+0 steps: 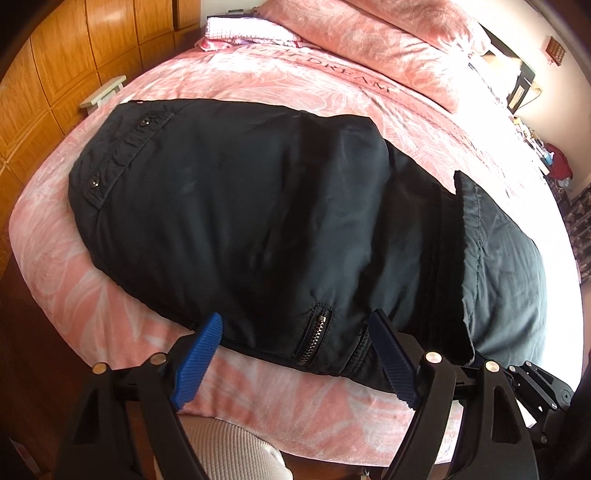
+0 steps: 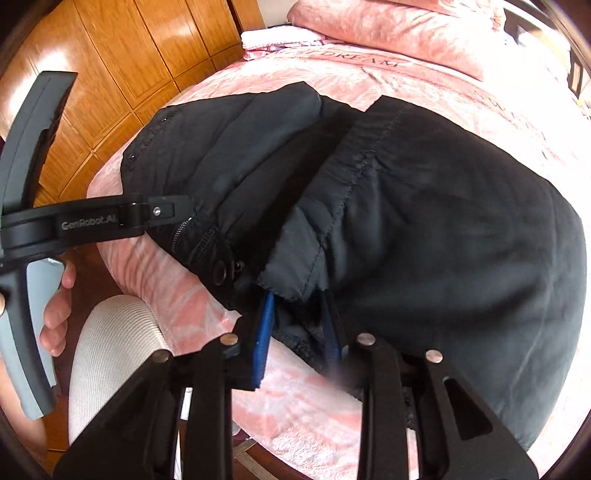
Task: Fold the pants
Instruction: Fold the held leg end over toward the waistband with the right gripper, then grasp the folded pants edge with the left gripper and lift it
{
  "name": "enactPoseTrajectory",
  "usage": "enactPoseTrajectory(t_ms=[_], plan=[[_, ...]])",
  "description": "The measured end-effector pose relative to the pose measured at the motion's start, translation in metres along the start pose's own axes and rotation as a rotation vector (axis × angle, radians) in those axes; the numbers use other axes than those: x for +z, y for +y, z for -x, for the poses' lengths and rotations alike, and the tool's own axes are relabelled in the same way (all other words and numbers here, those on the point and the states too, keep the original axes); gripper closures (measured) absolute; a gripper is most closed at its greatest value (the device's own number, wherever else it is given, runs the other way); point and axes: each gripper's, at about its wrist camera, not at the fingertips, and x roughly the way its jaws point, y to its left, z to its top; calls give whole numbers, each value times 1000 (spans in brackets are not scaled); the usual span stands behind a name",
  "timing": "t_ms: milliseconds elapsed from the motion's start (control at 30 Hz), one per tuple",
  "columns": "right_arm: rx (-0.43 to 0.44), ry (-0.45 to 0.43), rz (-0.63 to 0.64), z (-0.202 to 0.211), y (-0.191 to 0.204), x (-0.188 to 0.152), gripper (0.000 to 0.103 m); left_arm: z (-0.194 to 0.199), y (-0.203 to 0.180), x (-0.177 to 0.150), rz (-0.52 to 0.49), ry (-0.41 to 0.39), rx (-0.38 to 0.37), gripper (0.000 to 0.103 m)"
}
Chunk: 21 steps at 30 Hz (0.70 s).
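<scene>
Blue-padded fingers [image 1: 199, 358] of the left gripper [image 1: 295, 354] stand wide apart at 6 o'clock in the left wrist view, straddling the near edge of the black pants [image 1: 258, 221] without clamping anything; a zipped pocket [image 1: 314, 336] lies between them; the pants lie folded across the pink bed [image 1: 92, 280], their snap-studded waistband [image 1: 122, 147] toward 10 o'clock and a stitched hem [image 1: 472, 240] lying across them toward 3 o'clock; pink pillows [image 1: 369, 33] sit at 12 o'clock, a wooden wardrobe [image 1: 55, 74] at 10 o'clock; in the right wrist view the right gripper [image 2: 299, 328] is drawn close together on the pants' [image 2: 443, 240] near edge at 6 o'clock, a bunch of dark cloth pinched between its fingers [image 2: 264, 339]; the left hand [image 2: 55, 314] holds its gripper handle at 9 o'clock.
</scene>
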Motion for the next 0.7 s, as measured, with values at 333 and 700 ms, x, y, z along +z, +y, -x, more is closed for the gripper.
enactPoseTrajectory(t_ms=[333, 700], plan=[[-239, -74, -293, 60, -52, -28, 76, 5, -24, -7, -117, -5, 17, 17], [-223, -20, -361, 28, -75, -34, 68, -7, -49, -18, -237, 15, 38, 7]])
